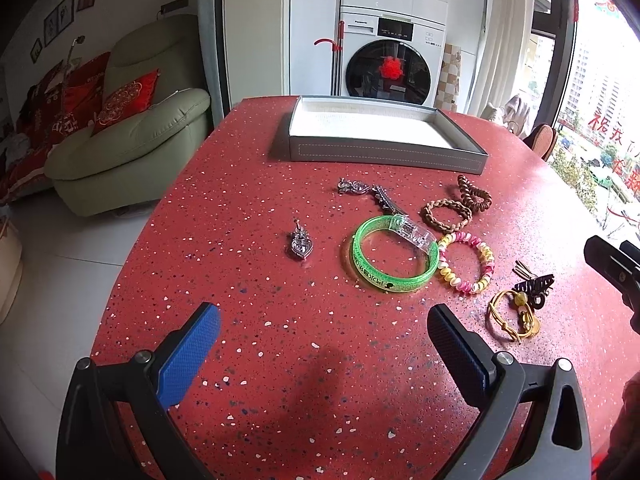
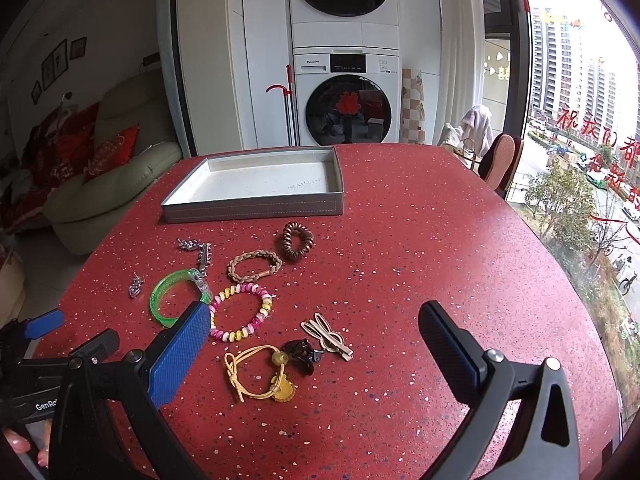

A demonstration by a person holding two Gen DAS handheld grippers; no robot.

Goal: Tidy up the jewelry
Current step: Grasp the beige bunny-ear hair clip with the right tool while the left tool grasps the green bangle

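Jewelry lies loose on a red speckled table (image 1: 248, 208). A green bangle (image 1: 394, 258) (image 2: 176, 296), a pink-and-yellow bead bracelet (image 1: 468, 262) (image 2: 242, 312), a braided bracelet (image 1: 446, 215) (image 2: 254, 266), a brown spiral hair tie (image 1: 475, 195) (image 2: 297, 240), a yellow cord bracelet (image 1: 514, 318) (image 2: 262, 374), a dark claw clip (image 1: 534, 288) (image 2: 300, 354), a silver heart pendant (image 1: 301, 240) (image 2: 136, 285) and a silver chain piece (image 1: 368, 192) (image 2: 196, 250). An empty grey tray (image 1: 380, 156) (image 2: 256, 206) stands behind them. My left gripper (image 1: 324, 330) and right gripper (image 2: 316, 322) are open and empty, above the table's near side.
A beige rabbit-ear hair clip (image 2: 326, 336) lies beside the claw clip. A green sofa (image 1: 132, 136) with red cushions stands left of the table. Stacked washing machines (image 1: 388, 48) are behind it, a chair back (image 2: 500, 160) and a window at the right.
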